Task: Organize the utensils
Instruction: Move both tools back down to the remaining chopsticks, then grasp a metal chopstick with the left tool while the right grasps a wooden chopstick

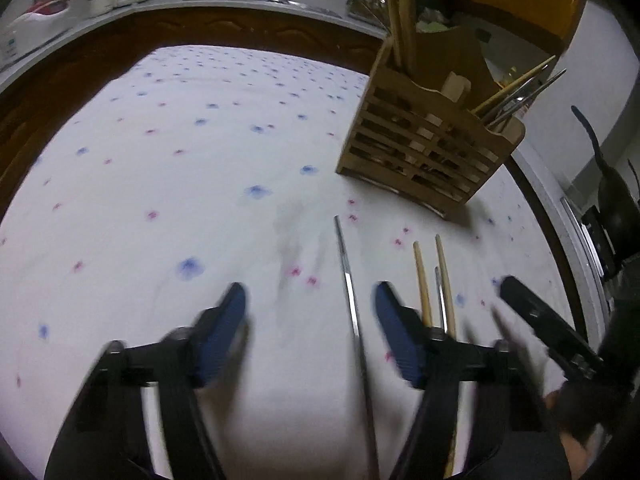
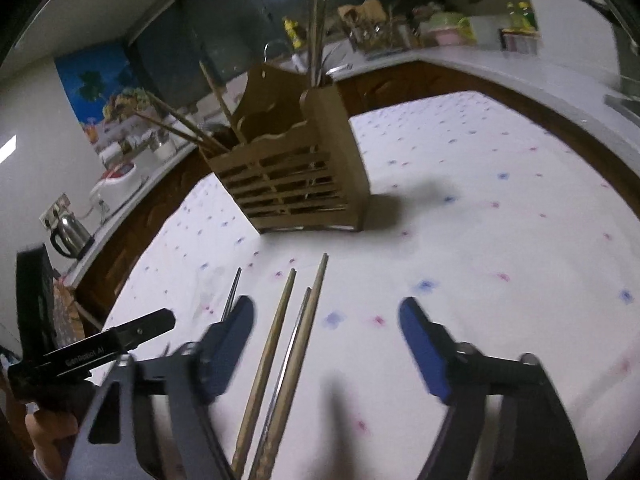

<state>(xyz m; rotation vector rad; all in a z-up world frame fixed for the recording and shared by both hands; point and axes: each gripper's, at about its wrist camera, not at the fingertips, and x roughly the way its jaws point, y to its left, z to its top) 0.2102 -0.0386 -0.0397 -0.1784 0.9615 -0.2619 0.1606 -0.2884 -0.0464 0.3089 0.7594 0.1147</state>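
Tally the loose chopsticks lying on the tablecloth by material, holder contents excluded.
Wooden chopsticks: 2
Metal chopsticks: 2
Total: 4
All lie in front of the wooden holder; the left gripper and right gripper are open, holding nothing.

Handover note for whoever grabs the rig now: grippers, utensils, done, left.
Left gripper: open, empty, low over the tablecloth; one metal chopstick lies between its fingers.
Right gripper: open, empty; two wooden chopsticks and a second metal one lie between its fingers.
Wooden holder stands upright beyond them.
Done: several chopsticks already stand in the holder's compartments.
Left: the four loose sticks on the cloth, none gripped yet.
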